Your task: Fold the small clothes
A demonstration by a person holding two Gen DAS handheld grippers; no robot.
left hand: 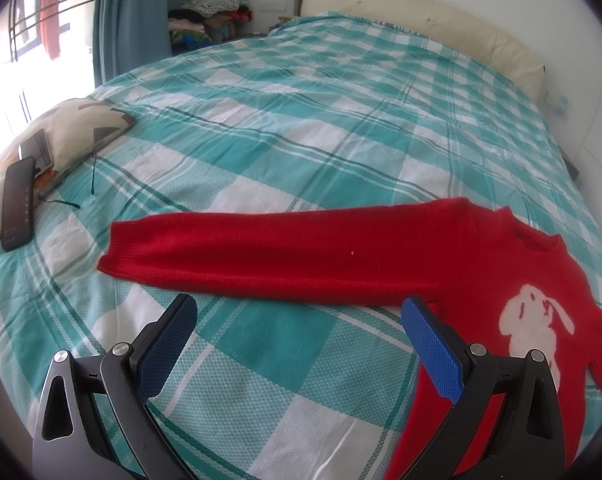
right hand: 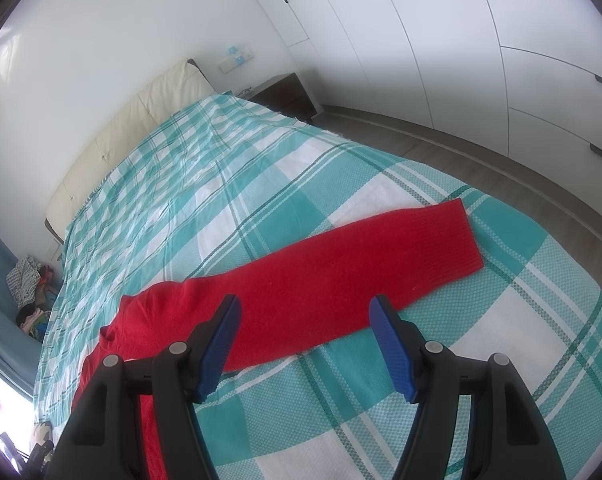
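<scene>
Red sweater (left hand: 481, 276) lies flat on checked bed (left hand: 301, 120), sleeves spread. My left view alone shows white rabbit (left hand: 535, 328) on chest, pillow (left hand: 65, 136) with phone (left hand: 19, 204); right view alone shows wardrobe (right hand: 481, 40), nightstand (right hand: 289, 94). Left claw (left hand: 299, 308) released, empty, just short of one sleeve. Right claw (right hand: 305, 308) released, empty, poised over other sleeve (right hand: 361, 268).

Both grippers: black angular frames, silver round screws, blue textured fingers (left hand: 433, 350).
</scene>
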